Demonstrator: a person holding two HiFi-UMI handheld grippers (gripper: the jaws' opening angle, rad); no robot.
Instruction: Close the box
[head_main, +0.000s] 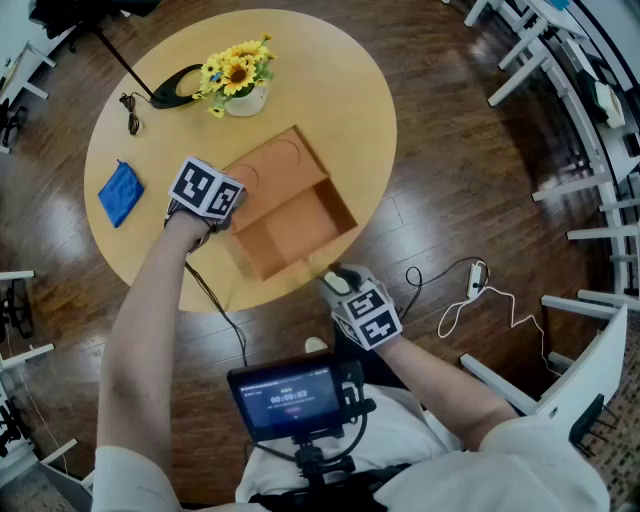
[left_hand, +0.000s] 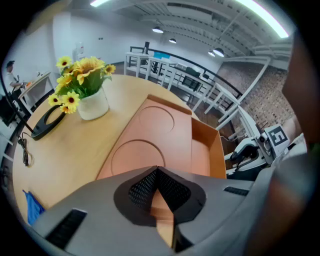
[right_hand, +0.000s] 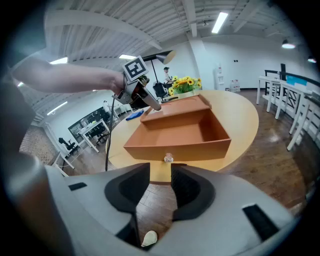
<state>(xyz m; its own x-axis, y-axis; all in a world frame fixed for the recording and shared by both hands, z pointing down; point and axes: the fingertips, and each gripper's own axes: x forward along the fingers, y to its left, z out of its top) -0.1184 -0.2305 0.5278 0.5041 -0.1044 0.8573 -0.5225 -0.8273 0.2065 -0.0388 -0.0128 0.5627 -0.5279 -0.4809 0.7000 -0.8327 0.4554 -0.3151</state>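
Box (head_main: 298, 228) sits open near the front edge of the round table (head_main: 335, 90), base toward me, lid (head_main: 268, 168) folded back flat on the far-left side. Nothing inside.

Left gripper (head_main: 224, 222) is at the lid's near-left corner. In the left gripper view its jaws (left_hand: 158, 172) are pinched together with a strip of the orange lid (left_hand: 150, 132) between the pads, so I read it as gripping the lid edge.

Right gripper (head_main: 336, 274) hangs just off the table edge in front of the box. Its jaws (right_hand: 160, 172) stand a narrow gap apart with nothing in them, only floor showing through. The box's front wall (right_hand: 177, 150) and a small pale clasp (right_hand: 168, 158) are right ahead.

Step, as I judge it: lid grabbed, swing not started. Next I'd lift the left one up and arc the lid over toward the front wall. The right one should brace the front so the base doesn't slide off the edge.
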